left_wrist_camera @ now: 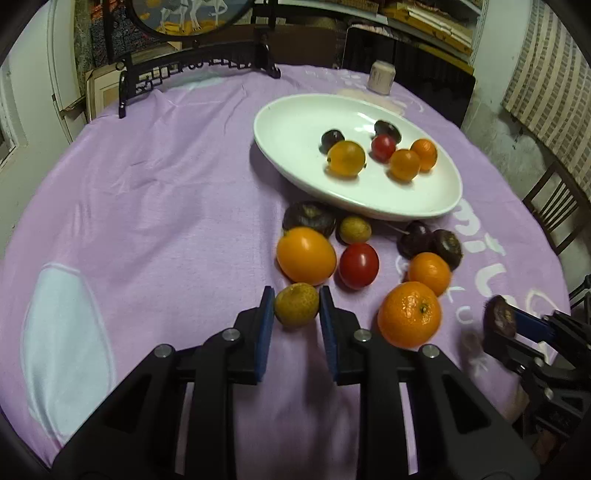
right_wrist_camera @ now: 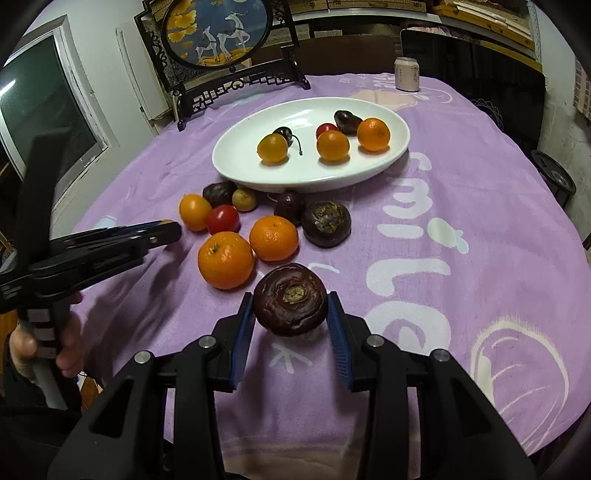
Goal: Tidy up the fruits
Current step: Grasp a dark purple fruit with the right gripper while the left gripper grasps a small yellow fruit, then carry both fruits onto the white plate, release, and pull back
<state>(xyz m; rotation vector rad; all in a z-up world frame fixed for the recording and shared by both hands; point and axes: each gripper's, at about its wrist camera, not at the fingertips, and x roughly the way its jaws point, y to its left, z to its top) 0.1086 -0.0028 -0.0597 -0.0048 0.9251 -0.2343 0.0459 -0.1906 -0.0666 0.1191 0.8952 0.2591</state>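
Observation:
A white oval plate (left_wrist_camera: pixel 295 122) (right_wrist_camera: pixel 243 162) holds several small fruits, orange, red and dark. In front of it on the purple cloth lie more fruits: a yellow-orange one (left_wrist_camera: pixel 306 255), a red tomato (left_wrist_camera: pixel 359 265), two mandarins (left_wrist_camera: pixel 409 314) (right_wrist_camera: pixel 226 260), dark water chestnuts (right_wrist_camera: pixel 326 223). My left gripper (left_wrist_camera: pixel 296 306) is shut on a small greenish-yellow fruit (left_wrist_camera: pixel 296 304), low over the cloth. My right gripper (right_wrist_camera: pixel 291 314) is shut on a dark water chestnut (right_wrist_camera: pixel 291 299), held just above the cloth; it also shows in the left wrist view (left_wrist_camera: pixel 499 316).
A carved black stand with a round picture (right_wrist_camera: pixel 218 33) is at the table's back left. A can (right_wrist_camera: pixel 406 74) stands behind the plate. A dark chair back (left_wrist_camera: pixel 406 66) is beyond the table. The left gripper's body (right_wrist_camera: pixel 110 240) reaches in from the left.

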